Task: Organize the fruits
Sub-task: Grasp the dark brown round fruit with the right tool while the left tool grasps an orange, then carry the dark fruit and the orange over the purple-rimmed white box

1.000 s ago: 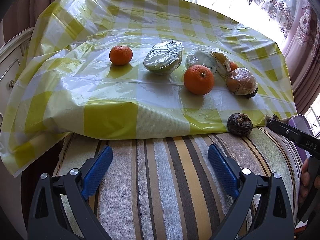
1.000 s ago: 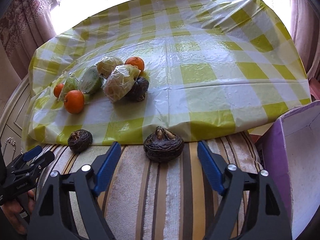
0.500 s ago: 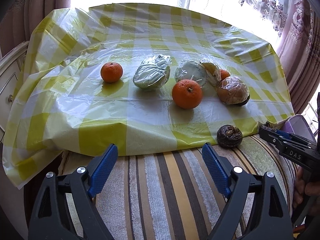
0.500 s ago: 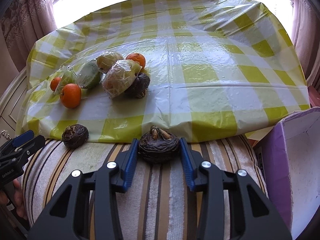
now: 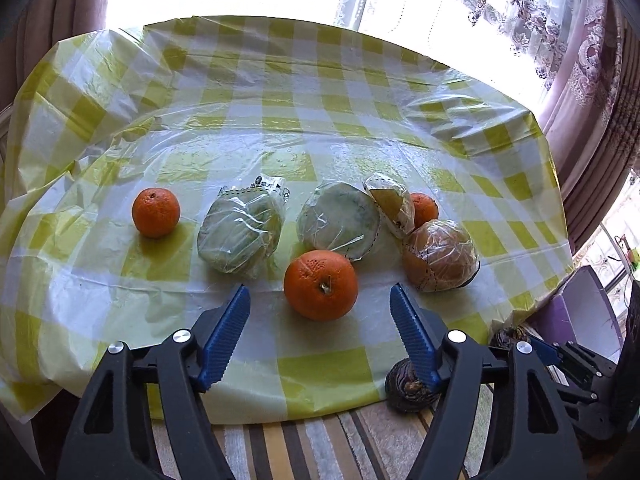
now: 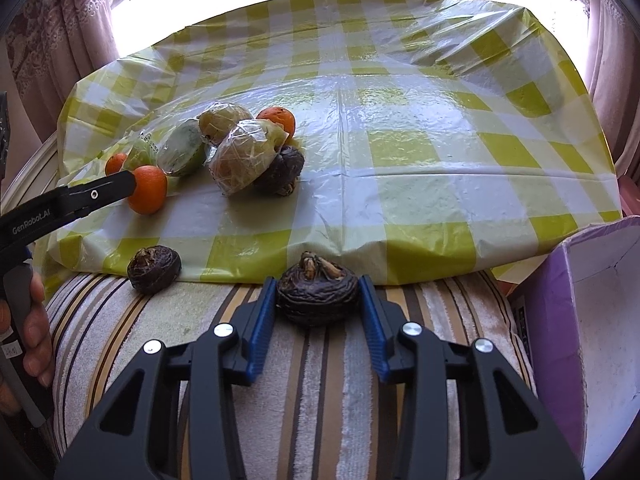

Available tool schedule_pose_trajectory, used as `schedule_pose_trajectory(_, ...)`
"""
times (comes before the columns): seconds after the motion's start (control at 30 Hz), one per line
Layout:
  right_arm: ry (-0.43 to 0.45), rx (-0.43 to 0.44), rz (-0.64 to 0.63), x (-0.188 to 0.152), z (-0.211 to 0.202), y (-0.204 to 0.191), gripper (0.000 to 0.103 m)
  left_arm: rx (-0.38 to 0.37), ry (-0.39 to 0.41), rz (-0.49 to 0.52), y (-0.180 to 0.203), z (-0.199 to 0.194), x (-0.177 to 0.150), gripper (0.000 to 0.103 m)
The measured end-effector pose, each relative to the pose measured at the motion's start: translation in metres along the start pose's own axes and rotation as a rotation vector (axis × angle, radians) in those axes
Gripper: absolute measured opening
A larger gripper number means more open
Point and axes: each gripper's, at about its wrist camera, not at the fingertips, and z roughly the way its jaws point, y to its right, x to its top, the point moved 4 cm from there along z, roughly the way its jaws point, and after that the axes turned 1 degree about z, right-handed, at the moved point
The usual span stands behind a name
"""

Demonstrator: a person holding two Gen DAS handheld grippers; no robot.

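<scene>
Since half a second ago the left gripper (image 5: 320,312) has travelled forward over the yellow-checked plastic sheet (image 5: 280,128), and its blue pads now stand wide apart on either side of the large orange (image 5: 320,290), without touching it. Over the same interval the right gripper (image 6: 318,298) has kept its two blue pads against the flanks of the dark wrinkled fruit (image 6: 317,294), which sits where it sat before, on the striped towel (image 6: 320,380) just in front of the sheet's near edge.

That fruit is dark brown, almost black, squat and deeply creased, with a pale, dry stem stub on top. Its stem points upward and slightly away from the camera; its broad axis runs from one pad to the other, and it rests flat on its base.

A second fruit of the same kind (image 6: 154,268) lies to the left on the towel, touching the sheet's edge, and a third (image 6: 282,170) rests on the sheet, partly under a film-wrapped fruit (image 6: 248,154). The large orange shows its stem end towards the left wrist camera. Behind it lie two green film-wrapped fruits (image 5: 242,236), and a small orange (image 5: 156,212) sits farther left. A purple box (image 6: 592,320) with a white inside stands at the right of the towel.
</scene>
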Motion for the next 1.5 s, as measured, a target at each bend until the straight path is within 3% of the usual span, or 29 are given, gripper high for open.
schedule_pose_trajectory(0.13, 0.0, 0.001, 0.002, -0.001, -0.001, 0.0, 0.041, 0.003, -0.047, -0.015, 0.002, 0.017, 0.005, 0.061)
schedule_pose_trajectory(0.3, 0.0, 0.006, 0.001, 0.0, -0.001, 0.0, 0.041, 0.002, -0.09, -0.044, -0.004, 0.028, 0.002, 0.042)
schedule_pose_trajectory(0.83, 0.063, -0.01, -0.002, 0.002, -0.033, 0.007, 0.041, 0.037, 0.01, -0.026, 0.013, -0.016, -0.009, 0.041)
schedule_pose_trajectory(1.2, 0.129, -0.049, 0.027, 0.006, -0.068, 0.035, 0.04, -0.016, 0.033, 0.061, 0.064, -0.036, -0.015, 0.041)
schedule_pose_trajectory(1.5, 0.163, -0.156, 0.088, 0.003, -0.097, 0.089, 0.041, -0.09, 0.04, 0.155, 0.122, -0.038, -0.014, 0.041)
